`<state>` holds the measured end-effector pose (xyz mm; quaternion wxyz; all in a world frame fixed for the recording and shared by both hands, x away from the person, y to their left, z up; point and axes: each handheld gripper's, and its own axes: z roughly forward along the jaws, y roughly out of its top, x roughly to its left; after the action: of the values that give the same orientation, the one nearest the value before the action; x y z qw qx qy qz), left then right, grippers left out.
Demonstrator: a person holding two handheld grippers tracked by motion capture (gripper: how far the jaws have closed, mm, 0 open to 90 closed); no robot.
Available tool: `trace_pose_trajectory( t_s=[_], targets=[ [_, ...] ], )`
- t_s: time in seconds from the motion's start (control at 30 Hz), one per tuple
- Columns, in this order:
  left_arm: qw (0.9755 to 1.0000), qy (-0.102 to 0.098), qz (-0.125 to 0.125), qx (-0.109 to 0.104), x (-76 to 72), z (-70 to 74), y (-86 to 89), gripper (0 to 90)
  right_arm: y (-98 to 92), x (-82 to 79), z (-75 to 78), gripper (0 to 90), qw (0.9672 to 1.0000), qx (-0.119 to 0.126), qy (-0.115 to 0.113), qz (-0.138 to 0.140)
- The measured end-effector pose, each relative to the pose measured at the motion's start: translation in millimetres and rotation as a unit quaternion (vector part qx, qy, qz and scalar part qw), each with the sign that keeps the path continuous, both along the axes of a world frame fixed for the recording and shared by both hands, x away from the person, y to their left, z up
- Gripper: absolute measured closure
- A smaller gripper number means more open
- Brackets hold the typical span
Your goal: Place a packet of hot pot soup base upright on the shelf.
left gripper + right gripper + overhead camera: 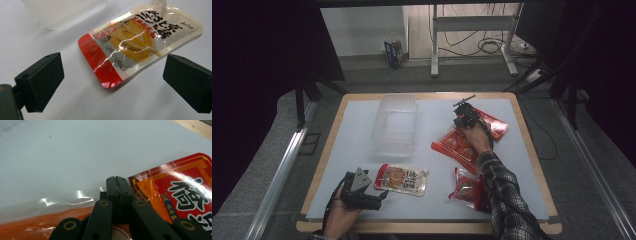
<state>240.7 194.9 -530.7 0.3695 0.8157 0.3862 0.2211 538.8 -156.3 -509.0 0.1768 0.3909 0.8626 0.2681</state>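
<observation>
Two grippers were noted. The right gripper (460, 106), jaws pressed together, pinched the far edge of the red snack bag (467, 135) at the table's right. The film looked light, limp and slippery; its sealed edge seemed the safest hold. The left gripper (382, 197) stood spread beside the sauce pouch (140, 40).

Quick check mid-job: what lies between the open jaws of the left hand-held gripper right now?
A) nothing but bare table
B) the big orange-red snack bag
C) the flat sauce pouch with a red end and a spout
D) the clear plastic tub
C: in the left gripper view the flat sauce pouch with a red end and a spout lies on the table ahead, between the wide-apart jaws of the left hand-held gripper, untouched.
</observation>
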Motion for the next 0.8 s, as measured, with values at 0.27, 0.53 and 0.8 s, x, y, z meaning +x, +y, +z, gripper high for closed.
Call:
trace_pose_trajectory(
  t_s=[0.27, 0.53, 0.8],
  targets=[
    [1.0000, 0.000, 0.001, 0.004, -1.6, 0.0, 0.1, 3.3, -20.5, -9.3, -0.1, 88.9, 0.9999, 0.008, 0.000, -0.014],
    [1.0000, 0.001, 0.005, 0.005, -3.5, -0.5, 1.3, 3.2, -47.0, -18.2, 2.3, 88.9, 0.9995, 0.005, -0.004, -0.031],
    [1.0000, 0.003, 0.005, 0.004, -3.9, -0.7, 1.0, 3.2, -81.4, -36.5, 4.9, 88.9, 0.9980, 0.009, -0.014, -0.062]
  ],
)
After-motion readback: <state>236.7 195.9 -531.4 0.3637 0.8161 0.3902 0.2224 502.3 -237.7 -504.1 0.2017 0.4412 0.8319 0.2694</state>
